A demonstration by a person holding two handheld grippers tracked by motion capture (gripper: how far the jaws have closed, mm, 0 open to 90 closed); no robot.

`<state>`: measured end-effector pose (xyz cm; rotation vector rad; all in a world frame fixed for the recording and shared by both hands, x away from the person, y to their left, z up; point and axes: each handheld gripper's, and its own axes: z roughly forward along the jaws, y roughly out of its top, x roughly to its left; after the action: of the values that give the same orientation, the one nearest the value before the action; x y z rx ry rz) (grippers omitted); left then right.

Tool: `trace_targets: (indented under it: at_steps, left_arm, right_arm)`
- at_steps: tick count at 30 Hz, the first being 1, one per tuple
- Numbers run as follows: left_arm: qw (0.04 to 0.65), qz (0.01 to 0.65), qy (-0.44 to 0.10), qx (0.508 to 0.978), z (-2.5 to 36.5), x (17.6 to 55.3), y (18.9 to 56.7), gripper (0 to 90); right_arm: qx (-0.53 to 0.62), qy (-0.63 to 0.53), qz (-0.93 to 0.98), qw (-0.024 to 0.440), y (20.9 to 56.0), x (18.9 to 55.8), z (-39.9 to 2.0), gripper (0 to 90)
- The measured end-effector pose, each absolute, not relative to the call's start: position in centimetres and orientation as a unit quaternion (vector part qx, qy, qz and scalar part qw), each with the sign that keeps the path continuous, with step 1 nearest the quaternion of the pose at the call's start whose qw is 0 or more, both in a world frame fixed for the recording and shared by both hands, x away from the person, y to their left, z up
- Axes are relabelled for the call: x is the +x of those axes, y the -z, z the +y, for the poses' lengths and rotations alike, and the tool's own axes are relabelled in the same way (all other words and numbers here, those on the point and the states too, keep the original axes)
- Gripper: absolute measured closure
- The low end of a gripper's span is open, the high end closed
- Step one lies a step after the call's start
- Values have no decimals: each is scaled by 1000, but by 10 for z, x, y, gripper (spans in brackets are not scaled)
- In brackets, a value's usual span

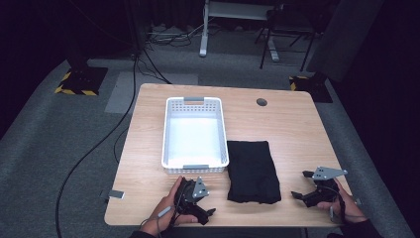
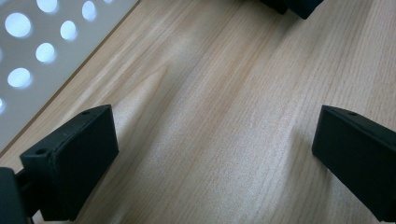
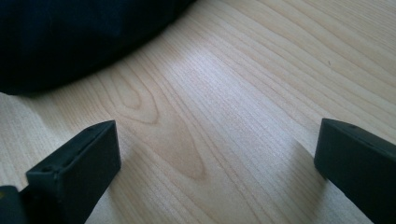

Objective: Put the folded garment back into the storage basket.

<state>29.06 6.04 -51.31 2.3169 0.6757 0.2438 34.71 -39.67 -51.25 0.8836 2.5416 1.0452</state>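
Observation:
A white perforated basket [image 1: 221, 131] stands empty on the wooden table [image 1: 289, 124], left of centre. Beside its right wall lies a folded black cloth [image 1: 252, 171]. My left gripper [image 1: 198, 199] rests low on the table just in front of the basket, open, with bare wood between its jaws [image 2: 215, 154]; the basket's holed wall [image 2: 70, 58] is at the upper left of the left gripper view. My right gripper [image 1: 301, 184] sits right of the cloth, open over bare wood [image 3: 217, 158], and the cloth's edge [image 3: 70, 37] lies a short way beyond its jaws.
A round cable hole [image 1: 261, 102] is near the table's far edge. A small grey piece [image 1: 115, 194] sticks out at the near left edge. Cables run over the grey carpet on the left, and desk and chair legs stand behind the table.

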Motion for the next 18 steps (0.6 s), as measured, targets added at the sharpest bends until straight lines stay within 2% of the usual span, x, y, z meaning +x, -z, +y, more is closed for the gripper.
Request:
trace_targets:
  at_steps: [18]
  left_arm:
    - [350, 264, -95, 894, 60, 290, 513, 2]
  right_arm:
    - [306, -359, 873, 128, 512, 347, -396, 4]
